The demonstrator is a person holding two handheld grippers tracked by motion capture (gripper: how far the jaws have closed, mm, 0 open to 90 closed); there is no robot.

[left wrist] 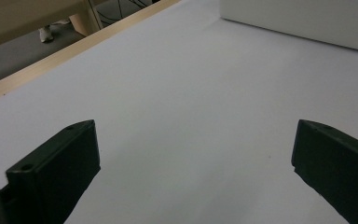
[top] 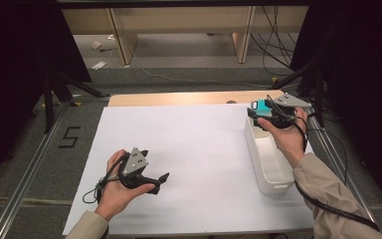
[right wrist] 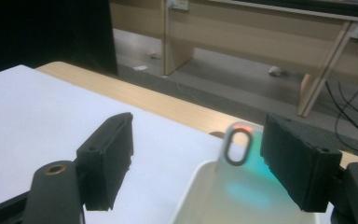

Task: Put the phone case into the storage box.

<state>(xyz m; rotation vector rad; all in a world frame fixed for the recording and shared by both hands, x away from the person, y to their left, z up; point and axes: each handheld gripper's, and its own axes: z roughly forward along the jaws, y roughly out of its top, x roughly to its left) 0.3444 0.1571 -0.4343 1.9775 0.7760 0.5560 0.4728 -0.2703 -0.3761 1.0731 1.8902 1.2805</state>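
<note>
On the near left of the white table [top: 194, 149], the left gripper [top: 161, 180] rests in the person's left hand [top: 113, 191], its jaws spread wide with only bare table surface between them. Far right, the right gripper [top: 256, 110] hangs over the far end of the white bin [top: 273, 174]. Its jaws stand partly open; a teal object with a black oval ring [right wrist: 237, 148] sits between them at the bin's far end, close against the right-hand jaw, though whether they touch cannot be told.
</note>
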